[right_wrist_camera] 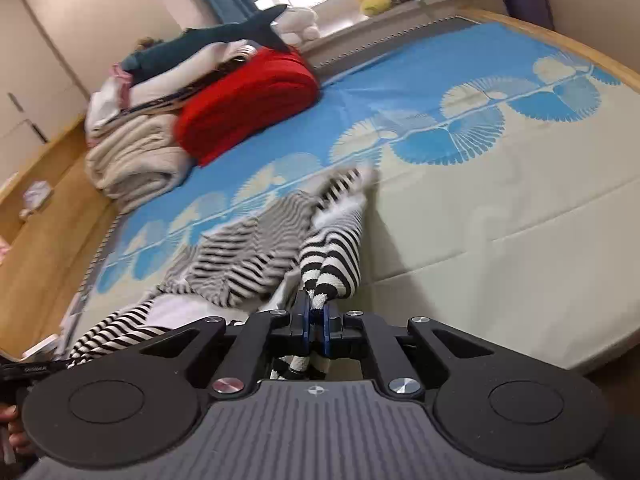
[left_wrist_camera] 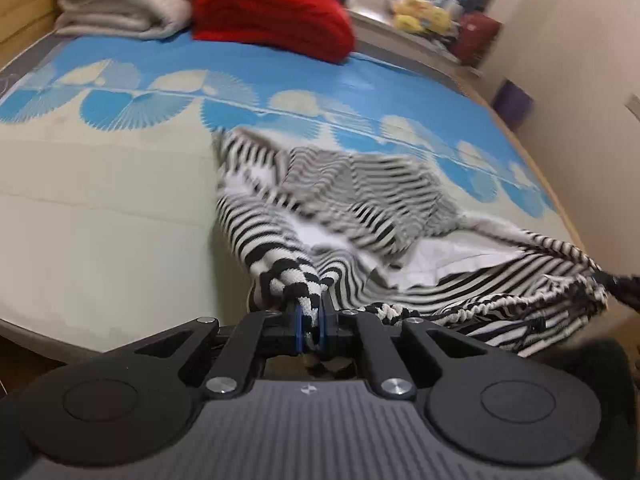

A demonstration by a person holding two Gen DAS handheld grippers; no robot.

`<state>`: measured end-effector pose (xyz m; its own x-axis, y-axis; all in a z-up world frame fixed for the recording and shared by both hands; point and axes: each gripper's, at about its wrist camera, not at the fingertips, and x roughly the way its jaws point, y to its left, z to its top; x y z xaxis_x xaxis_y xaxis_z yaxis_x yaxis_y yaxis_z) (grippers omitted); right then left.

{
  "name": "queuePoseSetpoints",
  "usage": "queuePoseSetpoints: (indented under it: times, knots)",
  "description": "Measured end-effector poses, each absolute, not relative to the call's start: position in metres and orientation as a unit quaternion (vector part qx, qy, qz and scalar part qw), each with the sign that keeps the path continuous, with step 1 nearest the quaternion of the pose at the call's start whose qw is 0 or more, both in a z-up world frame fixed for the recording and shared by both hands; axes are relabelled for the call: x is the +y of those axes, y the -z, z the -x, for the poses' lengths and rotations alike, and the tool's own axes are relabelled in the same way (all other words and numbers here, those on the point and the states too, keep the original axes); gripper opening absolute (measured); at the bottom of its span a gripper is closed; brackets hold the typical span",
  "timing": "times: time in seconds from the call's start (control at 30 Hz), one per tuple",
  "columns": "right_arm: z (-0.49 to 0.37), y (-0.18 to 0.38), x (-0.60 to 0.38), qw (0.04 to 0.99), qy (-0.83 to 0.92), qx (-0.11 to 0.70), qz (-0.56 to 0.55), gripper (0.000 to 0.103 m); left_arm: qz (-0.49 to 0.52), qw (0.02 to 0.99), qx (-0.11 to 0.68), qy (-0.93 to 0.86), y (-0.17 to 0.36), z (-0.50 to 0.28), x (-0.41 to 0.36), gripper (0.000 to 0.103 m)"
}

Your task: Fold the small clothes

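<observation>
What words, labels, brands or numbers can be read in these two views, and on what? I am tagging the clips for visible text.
No readable words or numbers in either view.
Left gripper: only a small star-like emblem on its grey body, no letters.
Right gripper: the same emblem.
Black bar at the right wrist view's left edge: faint lettering, too small to read.

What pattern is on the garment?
Black and white stripes on the garment; clearest in the left wrist view.
</observation>
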<state>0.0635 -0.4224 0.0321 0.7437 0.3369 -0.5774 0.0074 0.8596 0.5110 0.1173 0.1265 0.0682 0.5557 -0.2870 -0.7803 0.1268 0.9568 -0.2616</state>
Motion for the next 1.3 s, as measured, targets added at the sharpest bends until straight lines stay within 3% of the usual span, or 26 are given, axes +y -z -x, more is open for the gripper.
queuePoseSetpoints:
  times: [0.13,0.27,0.57,0.63,0.77,0.87,1.0,1.13,1.17,1.23,1.3]
  knots:
    - [-0.034,-0.054,-0.433,0.896,-0.110,0.336,-0.268,0.006,0.083,0.875,0.454,0.148,-0.086,-0.104,0.130,0.008]
    - [-0.053,-0.047,-0.435,0.891,-0.106,0.340,-0.280,0.006,0.086,0.873,0.460,0.136,-0.072,-0.140,0.134,0.008]
    - [-0.229,0.009,-0.396,0.879,-0.079,0.420,-0.212,0.006,0.101,0.855,0.502,0.079,0.016,-0.311,0.147,0.009]
    - [-0.266,0.028,-0.387,0.876,-0.069,0.435,-0.197,0.006,0.112,0.846,0.515,0.076,0.038,-0.333,0.152,0.013]
    - [-0.297,0.058,-0.387,0.880,-0.018,0.430,-0.200,0.017,0.189,0.818,0.540,0.054,0.059,-0.347,0.174,0.016]
    - [-0.296,0.058,-0.393,0.881,-0.007,0.419,-0.220,0.026,0.232,0.823,0.511,0.086,0.045,-0.339,0.184,0.025]
    - [-0.287,0.046,-0.386,0.887,-0.070,0.400,-0.220,0.037,0.161,0.829,0.522,0.122,0.039,-0.328,0.172,0.028]
    - [-0.281,0.060,-0.367,0.867,-0.123,0.448,-0.180,0.042,0.161,0.840,0.504,0.121,0.031,-0.319,0.179,0.031]
    - [-0.281,0.062,-0.364,0.862,-0.132,0.455,-0.178,0.043,0.179,0.842,0.495,0.117,0.029,-0.317,0.185,0.033]
    - [-0.279,0.066,-0.357,0.857,-0.147,0.464,-0.168,0.045,0.219,0.854,0.460,0.102,0.020,-0.310,0.198,0.059]
    - [-0.279,0.065,-0.351,0.858,-0.149,0.466,-0.156,0.047,0.252,0.852,0.446,0.103,0.014,-0.310,0.205,0.063]
